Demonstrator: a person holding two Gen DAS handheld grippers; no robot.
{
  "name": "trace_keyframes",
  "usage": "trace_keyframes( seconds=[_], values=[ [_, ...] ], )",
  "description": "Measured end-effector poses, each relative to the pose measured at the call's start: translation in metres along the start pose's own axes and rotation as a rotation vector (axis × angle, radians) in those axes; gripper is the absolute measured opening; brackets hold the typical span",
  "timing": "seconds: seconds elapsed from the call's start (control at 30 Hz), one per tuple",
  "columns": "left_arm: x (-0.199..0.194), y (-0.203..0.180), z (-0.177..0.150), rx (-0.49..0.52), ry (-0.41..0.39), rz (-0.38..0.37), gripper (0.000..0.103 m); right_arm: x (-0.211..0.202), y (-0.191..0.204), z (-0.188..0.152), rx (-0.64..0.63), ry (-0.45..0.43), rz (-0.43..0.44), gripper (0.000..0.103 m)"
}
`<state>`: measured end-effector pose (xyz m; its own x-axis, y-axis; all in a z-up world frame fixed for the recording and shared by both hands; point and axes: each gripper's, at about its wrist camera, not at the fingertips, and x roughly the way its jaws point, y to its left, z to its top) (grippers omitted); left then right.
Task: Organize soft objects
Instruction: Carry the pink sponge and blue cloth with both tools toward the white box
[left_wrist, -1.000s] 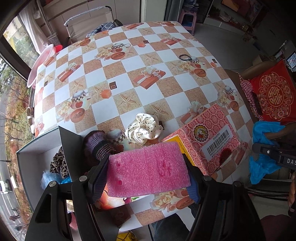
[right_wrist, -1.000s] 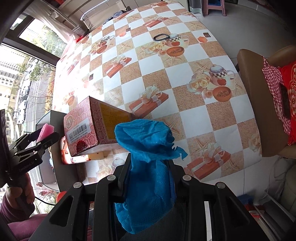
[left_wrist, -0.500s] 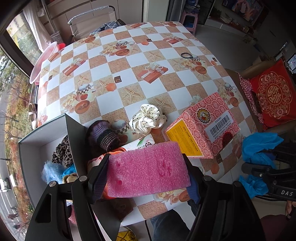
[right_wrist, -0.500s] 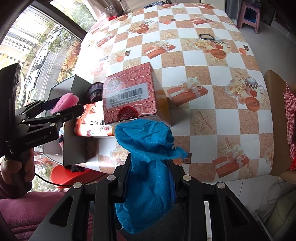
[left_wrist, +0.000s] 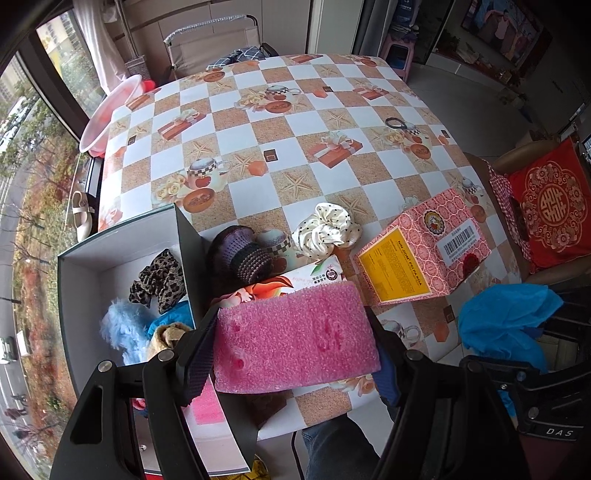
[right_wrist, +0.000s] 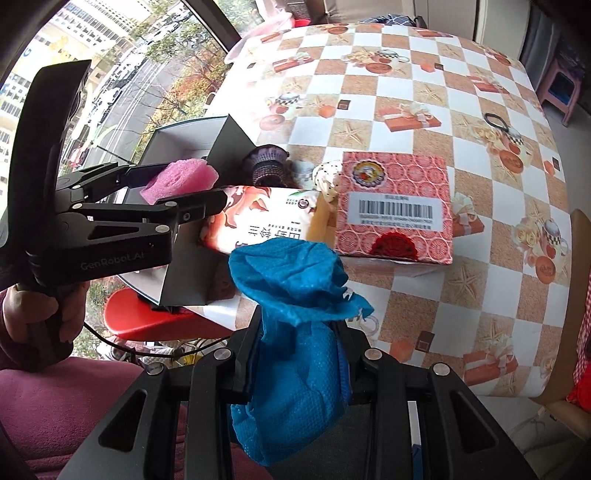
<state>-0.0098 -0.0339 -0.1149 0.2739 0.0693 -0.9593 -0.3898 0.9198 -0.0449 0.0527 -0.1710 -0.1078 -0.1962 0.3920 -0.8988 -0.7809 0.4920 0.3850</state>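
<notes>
Pink foam sponge (left_wrist: 295, 338) sits crosswise between the two fingers of the left gripper (left_wrist: 295, 347), which are clamped on its short ends and carry it above the near edge of the table (left_wrist: 258, 129), just to the 3 o'clock side of the open box (left_wrist: 85, 258). From the right wrist camera the same sponge (right_wrist: 179, 181) shows at about 10 o'clock, pinched in the left gripper (right_wrist: 184, 184), with a hand (right_wrist: 33, 317) around the handle. Blue cloth (right_wrist: 295, 325) is bunched between the fingers of the right gripper (right_wrist: 299, 339), which are squeezed together on it; its crumpled top spills out ahead of the tips and its tail hangs back toward the camera. In the left wrist view that cloth (left_wrist: 506, 317) appears at 3 o'clock, off the table's edge. Inside the box lie a leopard-print scrunchie (left_wrist: 159, 280), a fluffy light-blue piece (left_wrist: 122, 328), a tan piece (left_wrist: 166, 336) and another pink bit (left_wrist: 208, 404) near the bottom wall. On the checked tablecloth, at about 12 o'clock from the sponge, rest a purple knitted item (left_wrist: 240, 251), a cream polka-dot scrunchie (left_wrist: 327, 230) and a tissue pack (left_wrist: 295, 280). A red patterned carton (left_wrist: 424, 247) stands at 1 o'clock, and a black hair tie (left_wrist: 394, 122) lies farther off in that direction.
</notes>
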Motion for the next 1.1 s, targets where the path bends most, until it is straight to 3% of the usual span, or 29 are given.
trace_keyframes(
  seconds=[0.47,1.1],
  values=[
    [-0.014,0.048,-0.020,-0.139,-0.017,0.017,0.075,0.013,0.044,0.029,-0.122,0.015,0.035,0.034],
    [-0.015,0.080,-0.031,-0.212,-0.015,0.031,0.075,0.025,0.071,0.053,-0.174,0.033,0.045,0.034]
  ],
)
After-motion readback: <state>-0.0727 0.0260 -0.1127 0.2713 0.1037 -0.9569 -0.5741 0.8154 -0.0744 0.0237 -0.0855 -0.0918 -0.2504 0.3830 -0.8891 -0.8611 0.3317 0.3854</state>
